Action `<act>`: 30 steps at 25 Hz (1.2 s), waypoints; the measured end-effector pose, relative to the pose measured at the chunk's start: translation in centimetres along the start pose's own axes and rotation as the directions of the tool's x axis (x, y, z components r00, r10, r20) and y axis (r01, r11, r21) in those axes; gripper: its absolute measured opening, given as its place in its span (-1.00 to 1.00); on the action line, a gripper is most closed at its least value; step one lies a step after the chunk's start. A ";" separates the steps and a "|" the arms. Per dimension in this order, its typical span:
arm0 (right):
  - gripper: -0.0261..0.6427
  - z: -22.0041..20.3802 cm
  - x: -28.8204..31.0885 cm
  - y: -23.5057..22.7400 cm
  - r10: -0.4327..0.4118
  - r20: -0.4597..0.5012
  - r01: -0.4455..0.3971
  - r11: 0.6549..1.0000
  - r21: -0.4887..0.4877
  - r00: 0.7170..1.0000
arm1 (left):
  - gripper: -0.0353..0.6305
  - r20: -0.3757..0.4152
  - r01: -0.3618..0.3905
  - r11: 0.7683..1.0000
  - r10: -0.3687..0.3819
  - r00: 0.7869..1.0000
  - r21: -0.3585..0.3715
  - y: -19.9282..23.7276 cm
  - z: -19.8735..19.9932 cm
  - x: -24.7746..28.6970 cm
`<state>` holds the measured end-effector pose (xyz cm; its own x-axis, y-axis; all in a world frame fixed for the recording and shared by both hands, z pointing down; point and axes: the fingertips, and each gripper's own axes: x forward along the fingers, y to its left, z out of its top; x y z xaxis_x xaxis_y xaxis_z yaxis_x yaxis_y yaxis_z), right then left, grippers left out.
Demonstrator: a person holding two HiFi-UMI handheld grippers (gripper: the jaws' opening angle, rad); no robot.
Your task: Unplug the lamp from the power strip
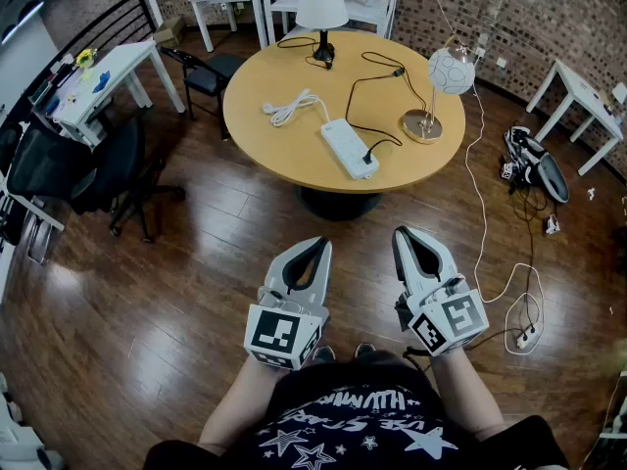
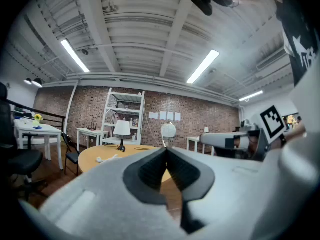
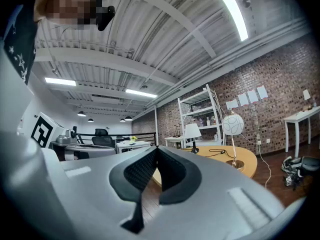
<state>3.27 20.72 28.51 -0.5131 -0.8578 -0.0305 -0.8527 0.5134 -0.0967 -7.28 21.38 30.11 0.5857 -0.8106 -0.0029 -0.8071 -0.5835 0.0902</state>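
Both the left gripper and the right gripper are held low near the body, well apart from the round wooden surface. The jaws of each are pressed together with nothing between them. The white power strip lies near the front edge of the surface, and one black plug is stuck in its near end. From it a thin black cord is seen to run back toward the globe lamp. A few things could go wrong from here. The strip looks light and is not held down, so it could be dragged or lifted if the plug is pulled with only one gripper. If the cord is pulled and not the plug, the tall globe lamp could be tipped over. If the jaws are not opened first, the plug will only be pushed. The shaded lamp farther back could be mixed up with the other, since it cannot be told for sure which cord goes to which lamp.
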 end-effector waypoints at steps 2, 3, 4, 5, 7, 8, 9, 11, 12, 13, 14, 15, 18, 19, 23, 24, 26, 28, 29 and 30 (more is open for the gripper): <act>-0.90 -0.2 0.2 0.3 -0.007 0.005 0.007 1.000 0.000 1.000 | -0.88 -0.002 -0.004 1.000 0.004 1.000 -0.001 0.8 -0.1 -0.4; -0.90 -0.2 0.3 0.4 -0.013 0.007 0.013 1.000 0.001 1.000 | -0.88 -0.001 -0.005 1.000 0.005 1.000 -0.002 1.2 -0.1 -0.6; -0.90 -0.3 0.3 0.4 -0.021 0.009 0.021 1.000 0.002 1.000 | -0.88 -0.001 -0.007 1.000 0.007 1.000 -0.003 1.6 -0.1 -0.8; -0.90 -0.5 0.3 0.3 -0.031 0.010 0.031 0.999 0.005 0.999 | -0.88 0.001 -0.006 1.000 0.006 1.000 -0.002 1.8 -0.1 -0.9; -0.90 -0.8 0.1 -0.4 -0.063 0.008 0.062 0.998 0.019 0.998 | -0.88 0.002 0.002 1.000 -0.002 1.000 0.004 1.9 -0.1 -1.0; -0.90 -1.1 -0.1 -0.9 -0.082 0.004 0.082 0.996 0.027 0.997 | -0.88 0.000 0.007 1.000 -0.007 1.000 0.007 1.9 -0.2 -1.0; -0.90 -1.3 -0.2 -1.2 -0.098 -0.001 0.098 0.995 0.031 0.995 | -0.88 -0.004 0.011 1.000 -0.011 1.000 0.007 2.0 -0.4 -1.0; -0.90 -1.8 0.2 -1.5 -0.103 -0.016 0.103 0.994 0.033 0.995 | -0.88 -0.016 0.013 1.000 -0.013 1.000 0.003 2.5 -0.8 -0.9; -0.90 -2.0 0.5 -1.6 -0.102 -0.021 0.102 0.994 0.033 0.995 | -0.88 -0.023 0.010 1.000 -0.010 1.000 0.001 2.8 -1.0 -0.9; -0.90 -2.1 0.7 -1.8 -0.106 -0.024 0.107 0.994 0.031 0.994 | -0.88 -0.029 0.004 1.000 -0.004 1.000 -0.001 3.2 -1.2 -0.7; -0.90 -2.1 0.9 -2.2 -0.113 -0.025 0.114 0.993 0.031 0.993 | -0.88 -0.032 -0.005 1.000 0.005 0.999 -0.002 3.4 -1.2 -0.5; -0.90 -2.2 1.1 -2.7 -0.119 -0.025 0.119 0.992 0.031 0.993 | -0.88 -0.032 -0.013 1.000 0.013 0.999 -0.001 3.7 -1.2 -0.2; -0.90 -2.3 2.5 -4.0 -0.107 -0.023 0.108 0.994 0.036 0.994 | -0.88 -0.028 -0.036 0.999 0.036 0.999 0.006 4.3 -1.0 1.1; -0.90 -2.4 3.1 -4.4 -0.098 -0.023 0.098 0.994 0.039 0.995 | -0.88 -0.029 -0.044 0.999 0.044 0.999 0.009 4.5 -1.1 1.6; -0.90 -3.0 5.7 -6.6 -0.065 -0.028 0.066 0.996 0.059 0.997 | -0.88 -0.042 -0.084 0.996 0.084 0.996 0.012 5.7 -1.4 4.1; -0.90 -3.1 6.3 -7.4 -0.062 -0.031 0.063 0.996 0.063 0.998 | -0.88 -0.047 -0.095 0.995 0.095 0.994 0.010 5.9 -1.5 4.8; -0.90 -3.2 7.4 -9.0 -0.055 -0.034 0.057 0.996 0.066 0.998 | -0.88 -0.057 -0.109 0.994 0.110 0.992 0.007 6.3 -1.7 6.4; -0.90 -3.2 8.5 -10.4 -0.045 -0.035 0.047 0.997 0.057 0.998 | -0.88 -0.065 -0.121 0.993 0.122 0.990 0.009 6.7 -2.0 8.0; -0.90 -3.2 9.0 -11.1 -0.042 -0.036 0.044 0.998 0.049 0.998 | -0.88 -0.069 -0.128 0.992 0.128 0.989 0.010 6.9 -2.1 8.9; -0.90 -3.3 9.3 -11.8 -0.041 -0.039 0.043 0.998 0.041 0.998 | -0.88 -0.073 -0.132 0.991 0.133 0.988 0.010 7.1 -2.2 9.8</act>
<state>8.23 6.77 32.67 -0.4810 -0.8766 0.0126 -0.8691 0.4749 -0.1382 -7.11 9.41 32.87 0.4772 -0.8750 0.0813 -0.8782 -0.4716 0.0795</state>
